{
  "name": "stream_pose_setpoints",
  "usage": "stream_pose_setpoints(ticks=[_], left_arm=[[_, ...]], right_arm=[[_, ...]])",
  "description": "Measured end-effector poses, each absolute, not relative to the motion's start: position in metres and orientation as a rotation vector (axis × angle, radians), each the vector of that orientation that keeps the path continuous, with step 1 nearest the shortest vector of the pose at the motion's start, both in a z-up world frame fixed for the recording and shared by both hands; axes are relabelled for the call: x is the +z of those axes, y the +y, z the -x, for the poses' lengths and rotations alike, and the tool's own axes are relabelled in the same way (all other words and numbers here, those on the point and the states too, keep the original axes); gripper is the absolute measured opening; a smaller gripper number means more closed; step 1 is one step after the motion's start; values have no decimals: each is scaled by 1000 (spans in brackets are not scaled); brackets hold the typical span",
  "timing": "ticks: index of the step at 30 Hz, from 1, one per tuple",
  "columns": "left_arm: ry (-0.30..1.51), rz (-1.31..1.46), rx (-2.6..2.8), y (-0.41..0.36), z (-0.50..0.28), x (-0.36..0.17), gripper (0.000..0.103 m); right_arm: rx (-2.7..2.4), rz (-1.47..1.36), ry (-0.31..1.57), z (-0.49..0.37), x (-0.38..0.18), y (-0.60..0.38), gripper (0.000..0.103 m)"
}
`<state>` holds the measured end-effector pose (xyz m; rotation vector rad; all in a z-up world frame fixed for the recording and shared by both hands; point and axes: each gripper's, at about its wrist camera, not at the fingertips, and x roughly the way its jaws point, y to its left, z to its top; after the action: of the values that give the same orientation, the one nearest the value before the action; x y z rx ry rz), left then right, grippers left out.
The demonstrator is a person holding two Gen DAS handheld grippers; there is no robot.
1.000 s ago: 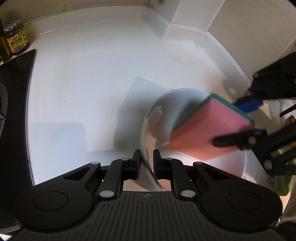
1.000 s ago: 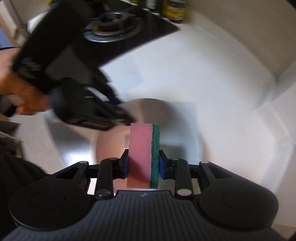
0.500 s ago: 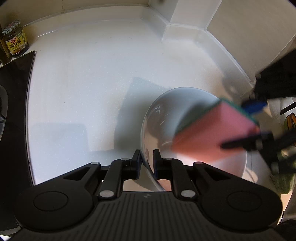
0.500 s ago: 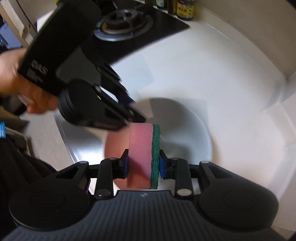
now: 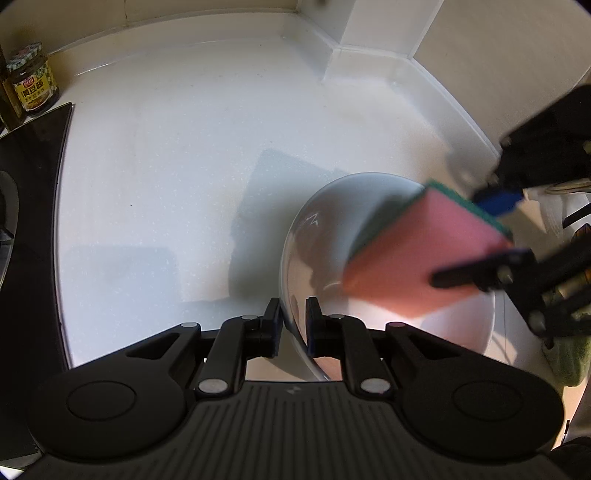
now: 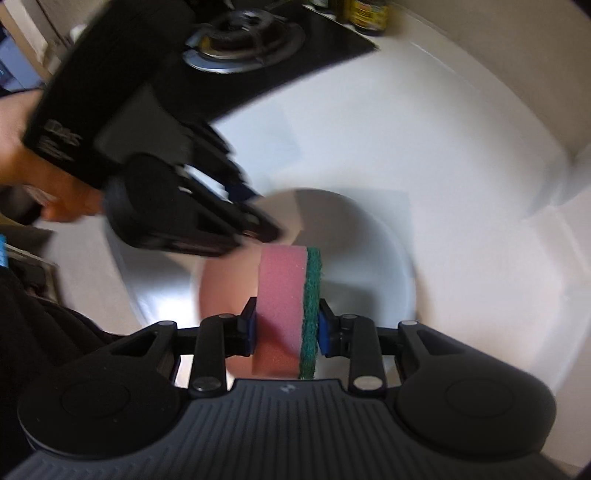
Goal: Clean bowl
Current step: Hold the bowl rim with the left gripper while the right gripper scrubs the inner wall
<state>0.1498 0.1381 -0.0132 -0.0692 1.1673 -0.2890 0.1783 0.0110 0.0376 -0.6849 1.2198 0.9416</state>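
Observation:
A white bowl [image 5: 325, 229] stands on the white counter, tilted up at its near rim. My left gripper [image 5: 293, 317] is shut on that rim, one pad inside and one outside. A pink sponge with a green scouring face [image 5: 424, 258] reaches down into the bowl from the right, with my right gripper [image 5: 480, 238] shut on it. In the right wrist view the sponge [image 6: 280, 295] sits upright between the blue pads of my right gripper [image 6: 286, 328], over the bowl [image 6: 369, 266]. The left gripper [image 6: 258, 218] reaches in from the left, blurred.
A black gas hob [image 6: 243, 40] lies past the bowl, and its glass edge [image 5: 22, 166] shows at the left. A sauce jar [image 5: 33, 81] stands at the counter's back. The wall and a corner post [image 5: 369, 33] close off the back and right. A hand [image 6: 22, 162] grips the left tool.
The sponge slid a little toward the bowl's right side and came back. The left gripper kept its pinch on the rim and hardly moved.

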Motion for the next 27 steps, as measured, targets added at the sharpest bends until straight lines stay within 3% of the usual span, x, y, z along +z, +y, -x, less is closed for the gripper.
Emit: stream_pose_setpoints(ticks=[21,27], left_arm=[[1175,52,-280,135,-142,-11,12],[1171,55,-281,134,-148,-16,12]], right_arm=[[984,598,1174,-178,34,18,27],[981,539,1251,-175,35,2,27]])
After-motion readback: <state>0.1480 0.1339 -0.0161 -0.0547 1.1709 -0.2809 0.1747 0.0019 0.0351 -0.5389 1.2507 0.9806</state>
